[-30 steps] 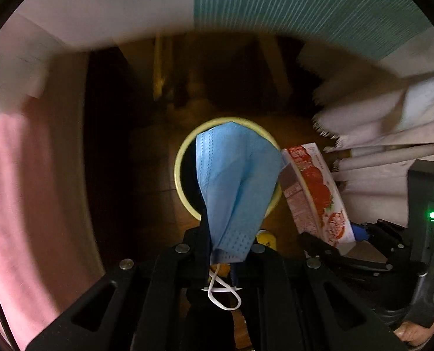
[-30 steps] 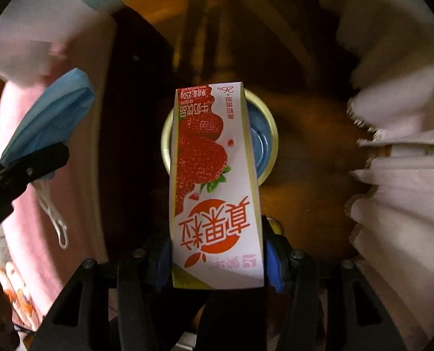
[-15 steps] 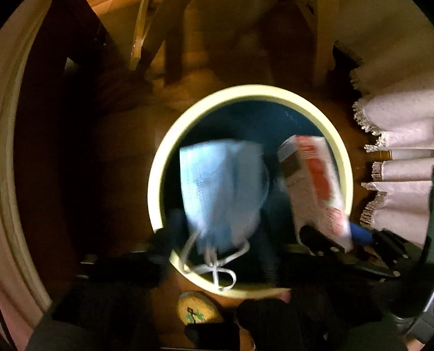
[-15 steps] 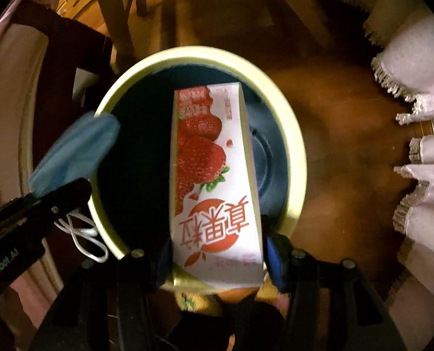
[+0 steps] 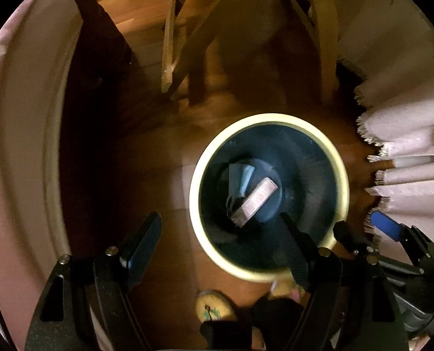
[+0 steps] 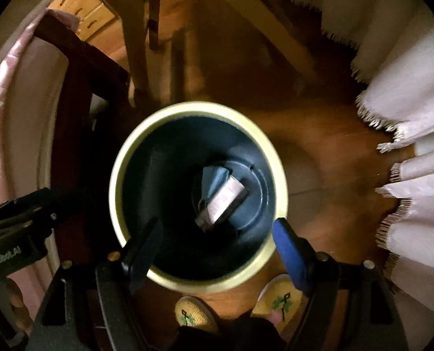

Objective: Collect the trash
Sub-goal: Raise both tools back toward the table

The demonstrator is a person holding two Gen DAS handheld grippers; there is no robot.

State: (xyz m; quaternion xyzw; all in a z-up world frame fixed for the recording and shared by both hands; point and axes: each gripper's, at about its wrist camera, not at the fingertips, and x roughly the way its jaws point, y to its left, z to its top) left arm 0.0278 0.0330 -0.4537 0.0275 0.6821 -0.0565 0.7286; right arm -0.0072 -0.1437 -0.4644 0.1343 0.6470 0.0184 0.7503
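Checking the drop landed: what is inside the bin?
In the bin: a drink carton lying over a blue face mask. Whatever lies beneath them is covered.

1. The bin [image 6: 114, 175] at the frame's centre looks like smooth plastic, pale rim, dark inside.
2. The carton [image 6: 225, 197] is printed card.
3. The mask [image 6: 215, 180] is soft blue fabric.
4. The floor [image 6: 328, 158] is polished wood.
5. The tablecloth [image 6: 407, 134], right, is fringed cloth.

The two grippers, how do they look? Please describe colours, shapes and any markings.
Both are black, with angular frames and silver screws. The right gripper has one bright blue finger pad. The left gripper has dark textured fingers; white lettering marks its body in the right wrist view.
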